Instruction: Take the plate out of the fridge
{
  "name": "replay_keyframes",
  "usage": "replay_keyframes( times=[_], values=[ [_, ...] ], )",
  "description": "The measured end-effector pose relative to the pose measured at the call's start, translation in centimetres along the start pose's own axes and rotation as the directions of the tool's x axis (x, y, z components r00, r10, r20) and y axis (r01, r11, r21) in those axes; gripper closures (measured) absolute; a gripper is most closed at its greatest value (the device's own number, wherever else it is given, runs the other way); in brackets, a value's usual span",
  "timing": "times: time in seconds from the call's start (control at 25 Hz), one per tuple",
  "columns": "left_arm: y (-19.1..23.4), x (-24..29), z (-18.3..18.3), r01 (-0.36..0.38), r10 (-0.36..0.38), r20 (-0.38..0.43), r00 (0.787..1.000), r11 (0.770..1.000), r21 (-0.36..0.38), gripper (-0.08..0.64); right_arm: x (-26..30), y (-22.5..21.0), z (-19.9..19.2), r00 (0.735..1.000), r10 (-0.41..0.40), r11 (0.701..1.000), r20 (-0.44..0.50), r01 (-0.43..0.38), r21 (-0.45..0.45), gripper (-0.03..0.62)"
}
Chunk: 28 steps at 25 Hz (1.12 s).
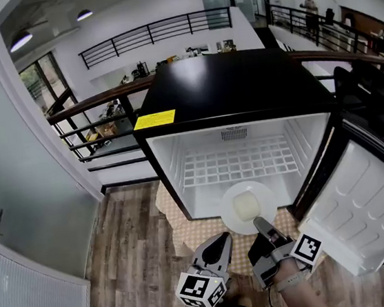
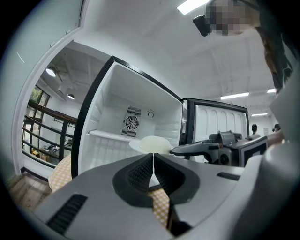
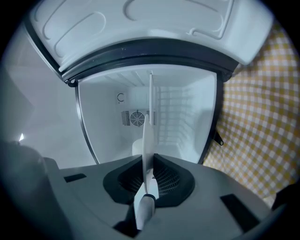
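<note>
The right gripper has its jaws pinched on the near rim of the round white plate, which sits right at the mouth of the small black fridge, low at its front lip, with a pale cream mound on it. The left gripper hangs just beside it with its jaws pressed together on nothing. To my eye the grip is made and the drawing-out is the step in hand. The next move calls for pulling the plate straight back toward the person and keeping it level, since a one-sided hold on the rim could let it tip and the mound slide; it must also stay clear of the open white-lined door on the right. I cannot tell whether the plate rests on the fridge floor or is already lifted off it, nor what the mound is. The right gripper view shows the plate only edge-on, so its far rim is lost there, and the yellow-checked mat under the fridge is mostly covered
</note>
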<state>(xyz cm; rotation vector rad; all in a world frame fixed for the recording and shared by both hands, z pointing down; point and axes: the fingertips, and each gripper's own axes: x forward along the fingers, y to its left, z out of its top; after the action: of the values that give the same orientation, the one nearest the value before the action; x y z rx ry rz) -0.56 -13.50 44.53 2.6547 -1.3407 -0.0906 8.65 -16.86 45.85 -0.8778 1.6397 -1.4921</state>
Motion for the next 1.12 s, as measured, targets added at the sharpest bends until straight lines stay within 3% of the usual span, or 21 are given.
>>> replay_keyframes(
  times=[0.8, 1.12],
  values=[
    [-2.0, -1.8, -1.1, 0.037, -0.037, -0.01, 0.999, 0.998, 0.045, 0.549, -3.8, -1.9, -1.0, 0.999, -0.006, 1.0, 0.046, 0.006, -0.008, 0.537],
    [-4.2, -4.2, -1.8, 0.079, -0.079, -0.02, 0.997, 0.997, 0.018, 0.549, -7.8, -2.7, -2.7, 0.995, -0.035, 0.999, 0.088, 0.034, 0.009, 0.537]
  ],
)
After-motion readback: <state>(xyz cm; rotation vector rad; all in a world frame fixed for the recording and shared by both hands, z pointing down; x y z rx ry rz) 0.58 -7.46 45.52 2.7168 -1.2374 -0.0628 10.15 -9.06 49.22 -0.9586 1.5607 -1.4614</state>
